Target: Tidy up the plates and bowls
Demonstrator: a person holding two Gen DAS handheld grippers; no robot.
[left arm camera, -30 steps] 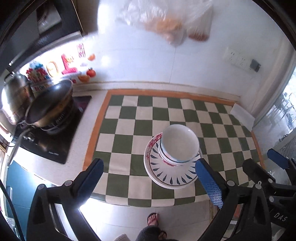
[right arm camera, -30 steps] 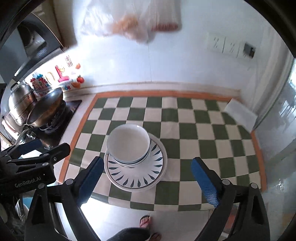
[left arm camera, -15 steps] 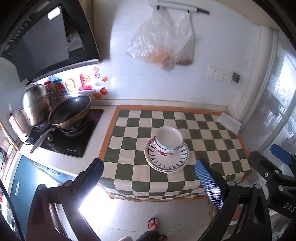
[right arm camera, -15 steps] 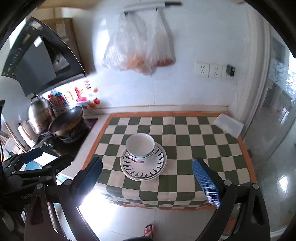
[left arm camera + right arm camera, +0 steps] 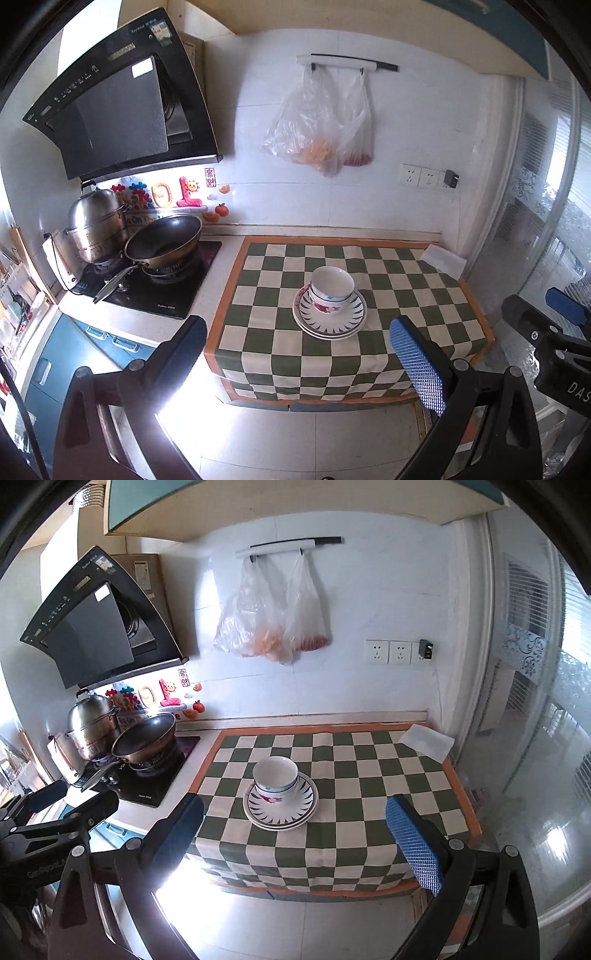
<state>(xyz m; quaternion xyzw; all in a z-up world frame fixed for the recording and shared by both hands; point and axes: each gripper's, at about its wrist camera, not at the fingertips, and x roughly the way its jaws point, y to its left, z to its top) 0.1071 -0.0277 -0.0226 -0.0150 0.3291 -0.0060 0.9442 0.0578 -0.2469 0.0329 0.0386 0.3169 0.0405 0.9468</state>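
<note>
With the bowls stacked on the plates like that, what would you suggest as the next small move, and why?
Probably none beyond lowering both claws to rest: the bowls sit nested on the stacked plates on the checkered cloth, while the left claw and right claw are open, empty and well back from the counter.

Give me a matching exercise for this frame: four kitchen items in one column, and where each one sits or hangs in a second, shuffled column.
Things:
1. bowl
2. wok
3. plastic bags
4. folded white cloth

Places:
A. hanging from the wall rail
B. far right corner of the checkered mat
C. on the stacked plates
D. on the stove burner

Pairs: 1-C, 2-D, 3-A, 4-B
</note>
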